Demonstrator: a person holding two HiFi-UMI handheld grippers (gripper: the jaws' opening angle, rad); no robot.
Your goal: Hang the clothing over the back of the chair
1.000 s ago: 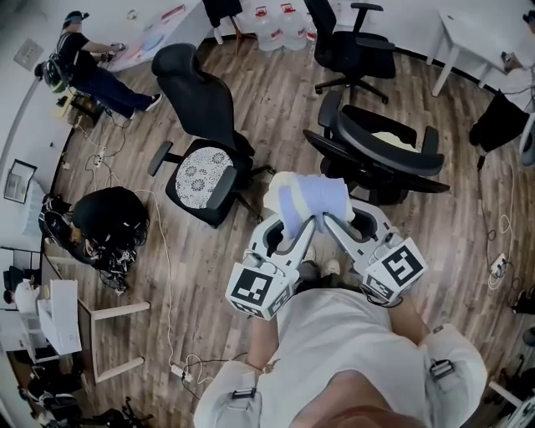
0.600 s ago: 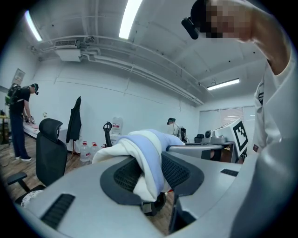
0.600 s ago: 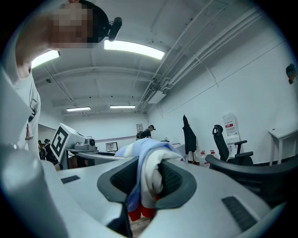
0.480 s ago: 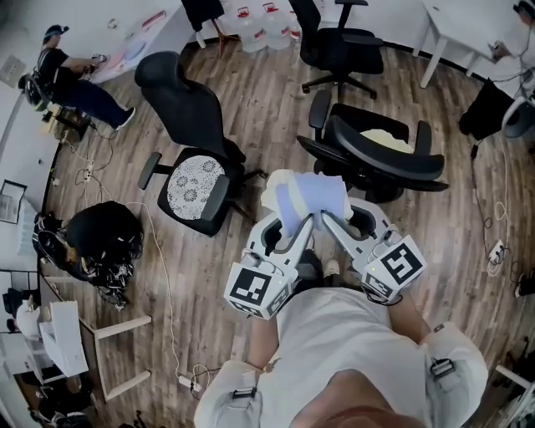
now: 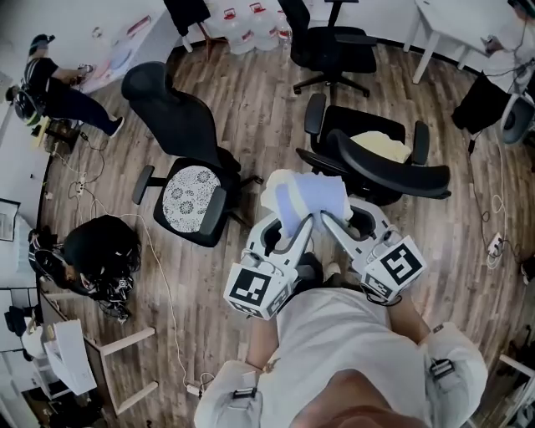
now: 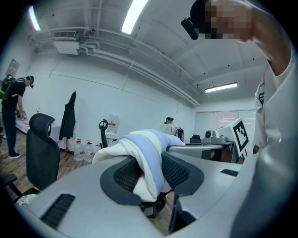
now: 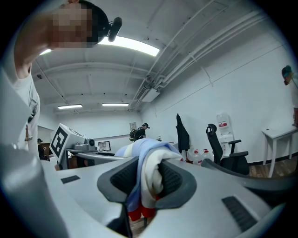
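Note:
A bundled garment (image 5: 305,199), pale blue and cream, hangs in the air between both grippers in the head view. My left gripper (image 5: 306,224) is shut on its left part; the cloth (image 6: 144,160) bulges between the black pads. My right gripper (image 5: 328,221) is shut on its right part, with cloth (image 7: 148,176) pinched between its pads. A black office chair (image 5: 380,163) with a curved backrest and a yellowish cushion stands just beyond the garment, its backrest towards me.
Another black chair with a patterned white seat (image 5: 188,191) stands to the left. A third black chair (image 5: 330,43) sits farther back, near water bottles (image 5: 242,18). White desks (image 5: 456,25) line the right. A person (image 5: 58,88) works far left. Cables (image 5: 167,284) cross the wooden floor.
The chairs and floor have slid in the head view as I moved across the room carrying the garment. Both grippers keep their hold on the cloth.

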